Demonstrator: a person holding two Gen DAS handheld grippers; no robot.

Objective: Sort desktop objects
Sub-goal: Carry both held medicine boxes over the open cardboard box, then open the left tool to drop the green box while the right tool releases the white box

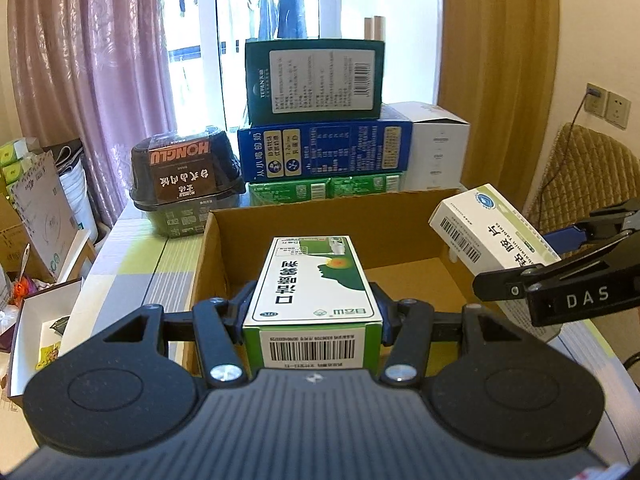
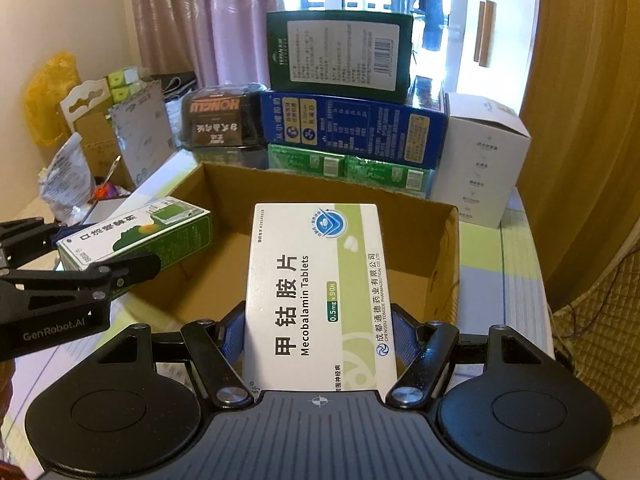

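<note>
Left wrist view shows the left gripper [image 1: 314, 308] squeezing a green medicine box [image 1: 316, 280] from both sides, so its two fingers are only as far apart as the box is wide. This box hangs over the near edge of the open cardboard box [image 1: 320, 220], which sits on the table [image 1: 132, 248]. The inside of the cardboard box, where it shows, is bare brown.

Right wrist view shows the right gripper [image 2: 320, 320] holding a white tablet box [image 2: 320, 300] the same way, pinched flat between its two fingers. The tablet box floats above the near right part of the cardboard box [image 2: 328, 196]. The green medicine box [image 2: 136, 236] is to its left, and the two do not touch.

Behind the cardboard box stands a wall of bigger things. A dark green box [image 1: 316, 78] sits on top of a long blue box [image 1: 324, 148], and the blue box lies on two green packs [image 1: 324, 190]. A white carton [image 1: 438, 148] stands at the right. A black food tub [image 1: 186, 184] is at the left.

So there are two grippers, two small medicine boxes and one cardboard box.
</note>
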